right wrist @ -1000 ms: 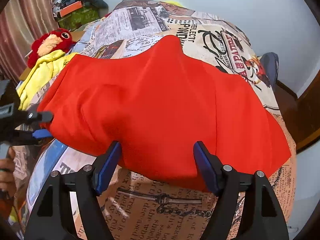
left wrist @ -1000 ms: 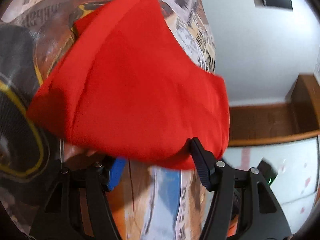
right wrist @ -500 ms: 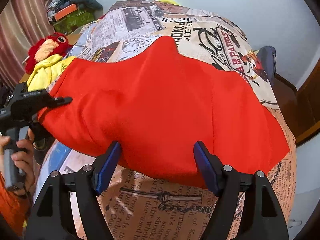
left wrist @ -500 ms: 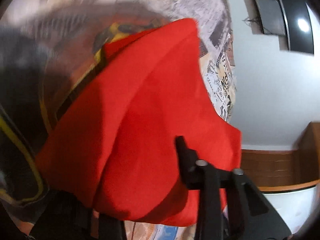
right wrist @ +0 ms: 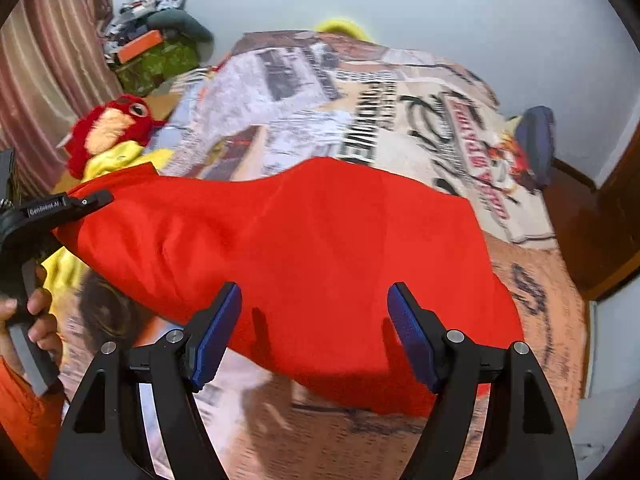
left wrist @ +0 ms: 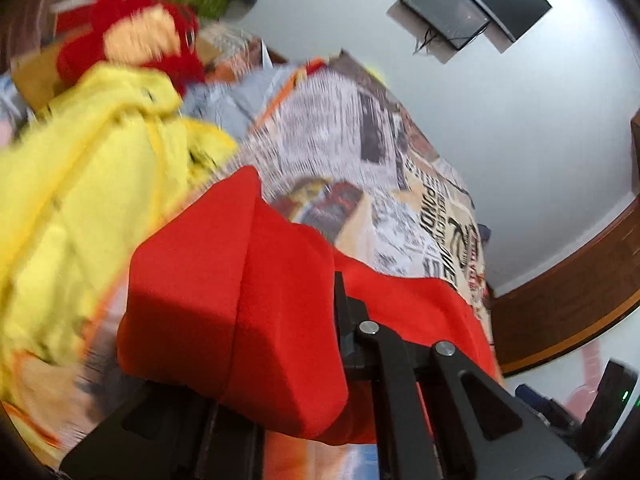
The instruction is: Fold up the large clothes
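Observation:
A large red garment (right wrist: 320, 240) lies spread across the bed's newspaper-print cover (right wrist: 320, 92). My left gripper (left wrist: 296, 320) is shut on the garment's left edge. The red cloth (left wrist: 224, 280) drapes over its jaws and hides one finger. From the right wrist view, that left gripper (right wrist: 92, 200) holds this edge raised off the bed, with a hand on its handle. My right gripper (right wrist: 314, 336) hovers open over the garment's near edge. Its blue pads (right wrist: 216, 336) stand wide apart and do not press on the cloth.
A yellow garment (left wrist: 80, 184) and a red plush toy (left wrist: 132, 40) lie at the bed's left side. A pile of clutter (right wrist: 160, 52) sits by the curtain. A dark blue thing (right wrist: 536, 140) and wooden furniture (right wrist: 600, 220) stand to the right.
My left gripper has shut on the red garment's edge and risen, lifting it; its view has swung up toward the yellow garment and the plush toy. The right gripper rose slightly and stayed open.

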`<state>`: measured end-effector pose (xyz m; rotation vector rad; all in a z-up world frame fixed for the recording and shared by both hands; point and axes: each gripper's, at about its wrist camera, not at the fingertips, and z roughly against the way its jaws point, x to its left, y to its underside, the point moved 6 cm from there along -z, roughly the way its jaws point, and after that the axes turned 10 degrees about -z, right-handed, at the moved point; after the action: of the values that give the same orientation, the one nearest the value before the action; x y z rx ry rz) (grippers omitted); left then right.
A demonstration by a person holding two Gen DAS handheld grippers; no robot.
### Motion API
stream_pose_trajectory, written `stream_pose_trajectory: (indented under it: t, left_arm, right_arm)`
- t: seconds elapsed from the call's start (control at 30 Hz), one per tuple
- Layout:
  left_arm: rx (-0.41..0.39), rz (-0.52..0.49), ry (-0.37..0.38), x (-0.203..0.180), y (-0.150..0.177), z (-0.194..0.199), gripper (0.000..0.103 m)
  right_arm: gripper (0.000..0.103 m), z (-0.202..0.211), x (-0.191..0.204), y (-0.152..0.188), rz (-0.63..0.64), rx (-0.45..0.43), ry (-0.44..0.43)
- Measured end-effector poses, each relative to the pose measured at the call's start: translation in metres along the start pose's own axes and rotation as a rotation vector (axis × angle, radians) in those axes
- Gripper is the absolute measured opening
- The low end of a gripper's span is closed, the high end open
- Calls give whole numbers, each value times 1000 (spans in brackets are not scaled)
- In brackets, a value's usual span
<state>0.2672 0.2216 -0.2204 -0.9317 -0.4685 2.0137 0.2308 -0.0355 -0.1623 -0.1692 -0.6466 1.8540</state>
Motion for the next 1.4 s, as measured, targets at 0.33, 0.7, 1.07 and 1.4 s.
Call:
stream_pose_trajectory:
  t: [0.33, 0.7, 1.07, 1.4]
  left_arm:
    - [-149, -255, -184, 4, -21, 48, 8]
    - [-168, -463, -59, -78, -15, 44, 7]
    - [-59, -664, 135, -214, 36, 10, 7]
    - [326, -727, 237, -253, 137, -72, 7]
  right_arm:
    - [72, -69, 55, -2, -63, 181, -193]
    - [74, -75, 49, 17, -135, 262, -296]
    - [75, 24, -80, 16, -215, -12, -52]
    - [75, 59, -141, 42, -311, -34, -2]
